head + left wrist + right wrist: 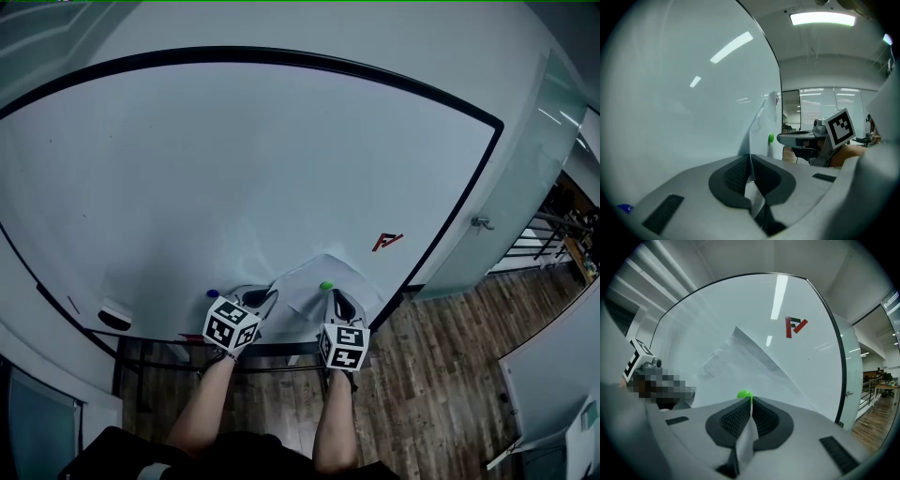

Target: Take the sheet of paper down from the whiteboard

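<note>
Right gripper (750, 401) — fingers (736, 419) clamped on the sheet of paper (745, 361), green magnet (744, 393) just beyond the tips

The right gripper (751, 400) covers half the green magnet (744, 393) and one corner of the paper (745, 362).

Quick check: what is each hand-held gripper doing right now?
Left hand-held gripper: closed on an edge of the white paper sheet.
Right hand-held gripper: closed on the same sheet, near the green magnet.

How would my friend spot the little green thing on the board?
Find the big whiteboard, then the sheet of paper near its bottom edge. The green magnet is the round dot on that paper; the blue magnet sits off it.
</note>
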{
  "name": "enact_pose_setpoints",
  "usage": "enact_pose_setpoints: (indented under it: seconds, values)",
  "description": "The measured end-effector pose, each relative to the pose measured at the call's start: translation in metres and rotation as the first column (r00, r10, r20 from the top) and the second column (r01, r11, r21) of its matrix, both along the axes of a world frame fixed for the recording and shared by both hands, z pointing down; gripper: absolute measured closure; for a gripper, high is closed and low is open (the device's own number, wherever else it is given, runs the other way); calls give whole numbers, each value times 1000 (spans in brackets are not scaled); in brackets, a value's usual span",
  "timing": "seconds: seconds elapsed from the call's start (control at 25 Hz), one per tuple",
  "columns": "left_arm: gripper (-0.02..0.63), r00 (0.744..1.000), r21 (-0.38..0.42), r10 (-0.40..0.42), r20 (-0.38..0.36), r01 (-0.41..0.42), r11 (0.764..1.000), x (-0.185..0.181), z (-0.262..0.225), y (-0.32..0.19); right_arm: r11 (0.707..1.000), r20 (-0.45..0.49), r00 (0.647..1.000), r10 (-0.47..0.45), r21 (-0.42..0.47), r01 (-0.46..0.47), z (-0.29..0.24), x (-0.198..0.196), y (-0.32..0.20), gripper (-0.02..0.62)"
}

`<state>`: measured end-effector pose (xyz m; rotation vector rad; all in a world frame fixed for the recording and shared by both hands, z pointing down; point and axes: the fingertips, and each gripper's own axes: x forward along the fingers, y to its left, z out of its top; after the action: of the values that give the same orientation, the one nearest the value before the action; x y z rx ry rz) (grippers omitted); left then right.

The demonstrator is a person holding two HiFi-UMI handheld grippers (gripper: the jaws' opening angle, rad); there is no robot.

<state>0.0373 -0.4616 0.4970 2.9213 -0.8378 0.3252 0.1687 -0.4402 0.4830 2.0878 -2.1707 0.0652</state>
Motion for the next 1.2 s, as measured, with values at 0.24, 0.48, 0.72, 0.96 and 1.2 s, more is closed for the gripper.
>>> enact_pose_setpoints:
  seconds: [0.24,0.48,0.72,0.96,1.2]
  values:
    - [584,1000,0,1,1,-1,1000,1,0,-1,999,-2,1000,-16,28,16,-7,-6,-5,558]
    - [584,1000,4,2,8,-2,1000,1,-2,0,1000,-14,1000,-24,13,24,-4,-8,-11,423]
    - [584,1000,5,3,10,-3,1000,0,-3,-1,1000,-36,999,-17,10,18,-4,-12,-15,425]
    - [584,1000,6,4,11,-4,1000,1,-3,-1,1000,-42,999,-12,2,12,1,-12,-17,445]
    - [584,1000,8,6,21,-6,1000,1,-3,0,1000,-50,999,2,3,-2,1,-12,-18,457]
